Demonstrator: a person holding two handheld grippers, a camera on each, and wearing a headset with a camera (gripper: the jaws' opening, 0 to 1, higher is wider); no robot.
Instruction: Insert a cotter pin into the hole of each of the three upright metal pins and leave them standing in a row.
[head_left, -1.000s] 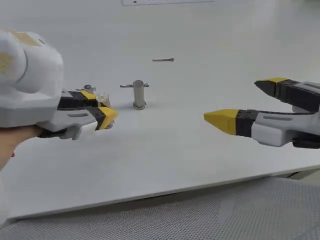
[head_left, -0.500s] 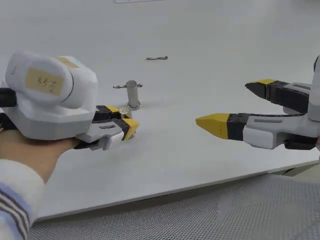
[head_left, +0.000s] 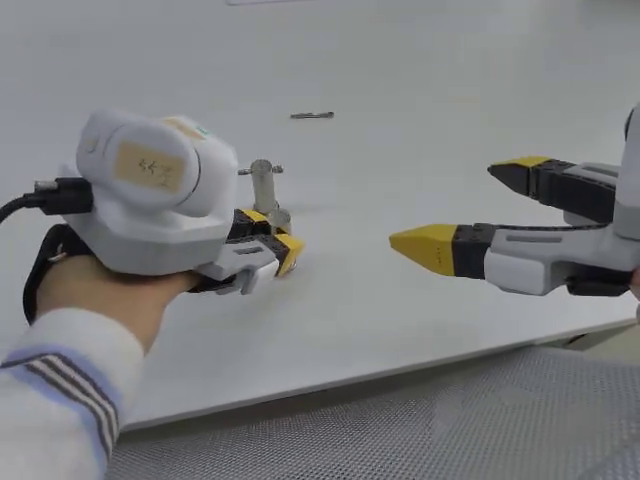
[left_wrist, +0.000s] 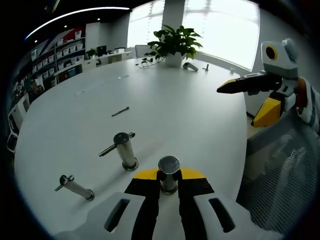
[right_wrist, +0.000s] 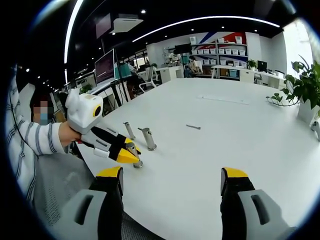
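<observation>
My left gripper (head_left: 284, 250) (left_wrist: 169, 176) is shut on a bare metal pin (left_wrist: 169, 172) (right_wrist: 136, 159), held upright low over the white table (head_left: 400, 330). Just behind it stands a second pin (head_left: 262, 185) (left_wrist: 125, 150) (right_wrist: 148, 138) with a cotter pin through its hole. A third pin (left_wrist: 75, 186) (right_wrist: 129, 130), also with a cotter pin in it, is further left. A loose cotter pin (head_left: 312, 115) (left_wrist: 120, 111) (right_wrist: 193, 127) lies flat farther back. My right gripper (head_left: 445, 205) (right_wrist: 172, 175) hovers open at the right, holding nothing, well apart from the pins.
The table's front edge (head_left: 400, 372) runs close below both grippers, with a grey mesh chair back (head_left: 450, 430) beneath it. A potted plant (left_wrist: 172, 45) stands at the table's far end. A hand and striped sleeve (head_left: 70, 350) carry the left gripper.
My left gripper has moved right with the pin, from left of the standing pin to just in front of it. The right gripper has barely moved.
</observation>
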